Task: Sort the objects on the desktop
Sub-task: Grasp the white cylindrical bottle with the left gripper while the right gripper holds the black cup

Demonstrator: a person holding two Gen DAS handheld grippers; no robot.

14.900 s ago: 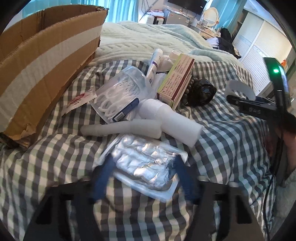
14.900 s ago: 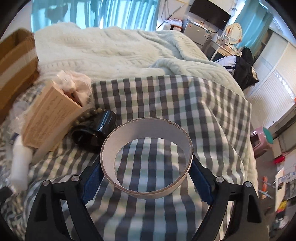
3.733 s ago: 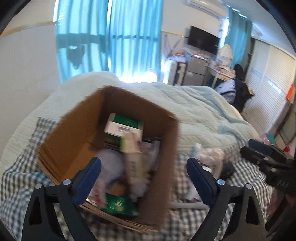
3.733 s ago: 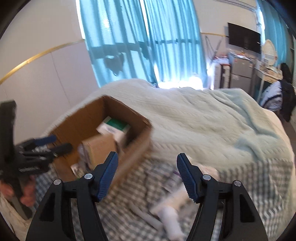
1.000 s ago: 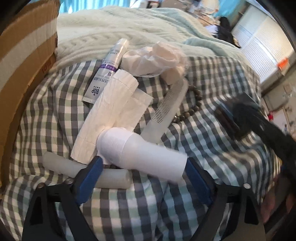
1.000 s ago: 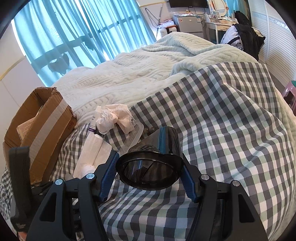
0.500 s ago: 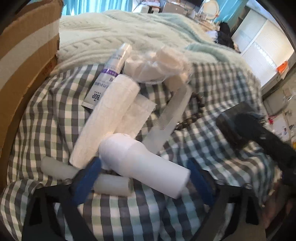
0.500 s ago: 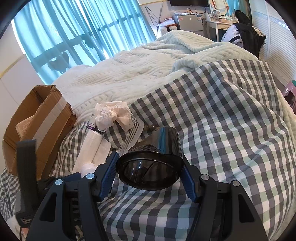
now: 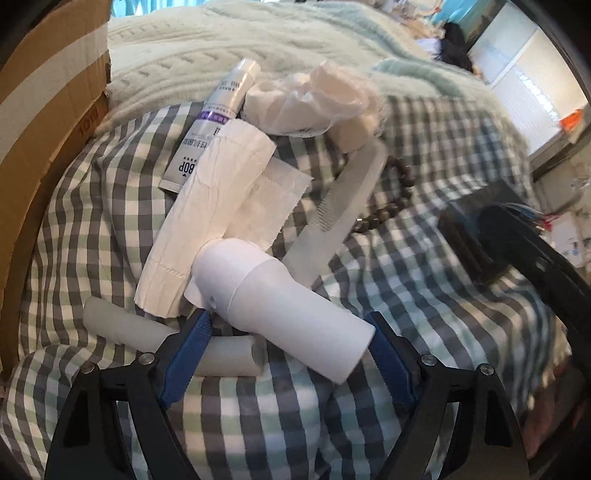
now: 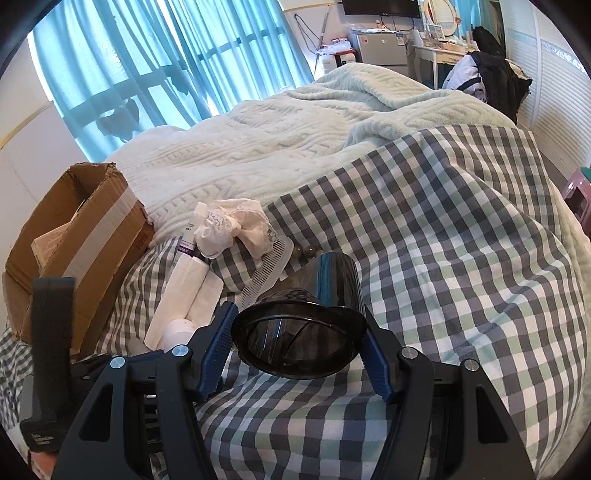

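White bottle lies on the checked bedspread near its front edge, between the pads of the left gripper, which touch its ends. Its long axis runs across the jaws, the rounded cap toward the cardboard box side. Gripped endwise, it could pivot or squirt out, dragging the tissue sheet along. The right gripper pinches a dark cup, mouth toward the camera.

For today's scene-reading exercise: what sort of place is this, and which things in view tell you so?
Most likely a bedroom. The items lie on a bed with a checked cover and a knitted blanket; curtains hang behind, and a dressing table with a mirror stands nearby.
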